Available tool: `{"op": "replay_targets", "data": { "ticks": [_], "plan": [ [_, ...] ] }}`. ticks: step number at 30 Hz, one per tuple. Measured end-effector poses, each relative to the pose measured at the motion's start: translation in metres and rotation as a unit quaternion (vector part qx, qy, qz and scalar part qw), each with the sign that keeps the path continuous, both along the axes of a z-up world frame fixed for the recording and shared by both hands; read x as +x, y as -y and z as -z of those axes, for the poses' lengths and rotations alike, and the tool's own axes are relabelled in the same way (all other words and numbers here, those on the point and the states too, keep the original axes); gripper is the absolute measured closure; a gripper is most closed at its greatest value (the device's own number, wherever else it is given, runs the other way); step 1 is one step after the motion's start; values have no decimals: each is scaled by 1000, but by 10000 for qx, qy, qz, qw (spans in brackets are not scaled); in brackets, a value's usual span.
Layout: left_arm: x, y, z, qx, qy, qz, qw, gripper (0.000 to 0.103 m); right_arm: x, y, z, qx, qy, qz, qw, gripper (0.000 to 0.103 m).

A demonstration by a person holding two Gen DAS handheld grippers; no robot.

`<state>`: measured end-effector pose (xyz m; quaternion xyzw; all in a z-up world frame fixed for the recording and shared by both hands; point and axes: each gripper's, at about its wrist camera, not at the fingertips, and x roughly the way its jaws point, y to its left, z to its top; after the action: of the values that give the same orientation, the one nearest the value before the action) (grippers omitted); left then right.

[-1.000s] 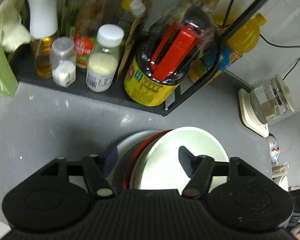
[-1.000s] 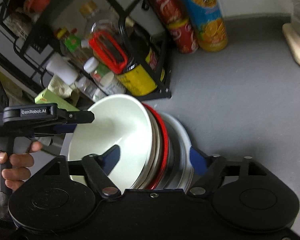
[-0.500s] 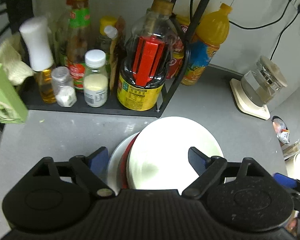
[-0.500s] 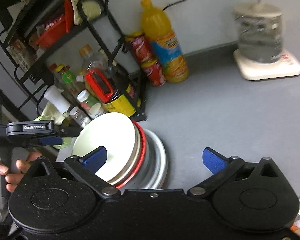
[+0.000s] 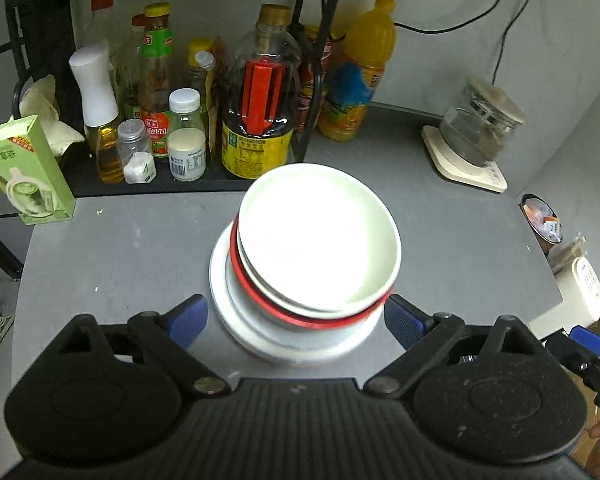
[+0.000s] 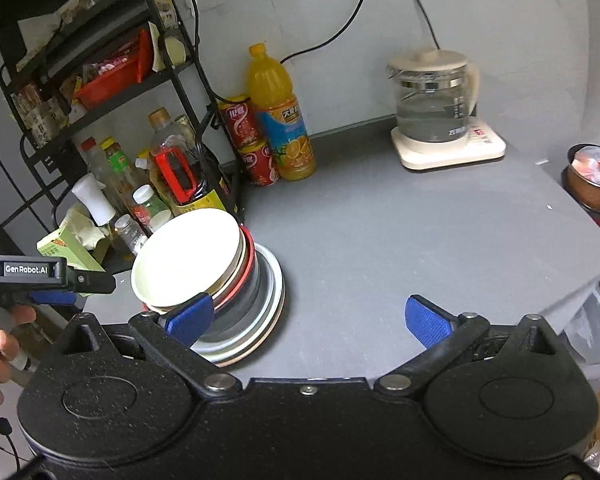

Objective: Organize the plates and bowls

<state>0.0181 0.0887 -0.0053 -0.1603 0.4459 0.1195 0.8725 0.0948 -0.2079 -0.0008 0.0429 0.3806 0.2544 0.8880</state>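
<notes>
Stacked near the table's left side: white bowl (image 5: 318, 236) on top, red-rimmed bowl (image 5: 260, 300) beneath, wide plates (image 6: 270, 300) at the bottom. Looks finished or nearly so; no loose dishes anywhere in view. Left gripper (image 5: 296, 322) spread wide, empty, straddling the stack without touching. Right gripper (image 6: 310, 318) likewise spread and empty, off to the stack's right. Close behind: black rack (image 5: 312, 80) crowded with bottles, green carton (image 5: 24, 172) beside it. Kettle (image 6: 436, 100) well apart on the grey table (image 6: 400, 240).

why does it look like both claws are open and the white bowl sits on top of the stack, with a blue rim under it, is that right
Nearly. The rim under the white bowl is red, not blue, as the left wrist view shows. The left claw and right claw are open.
</notes>
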Motion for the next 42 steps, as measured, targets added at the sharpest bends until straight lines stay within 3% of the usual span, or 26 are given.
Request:
{"op": "replay_targets", "data": {
  "ticks": [19,42],
  "plan": [
    [-92,52,-24,417,456,386,9973,1,-83,34,-21,-82,437,243,9987,0],
    [-135,66,-28,409,635,419,9963,1,-122,31,-32,-301,680,363,9966,0]
  ]
}}
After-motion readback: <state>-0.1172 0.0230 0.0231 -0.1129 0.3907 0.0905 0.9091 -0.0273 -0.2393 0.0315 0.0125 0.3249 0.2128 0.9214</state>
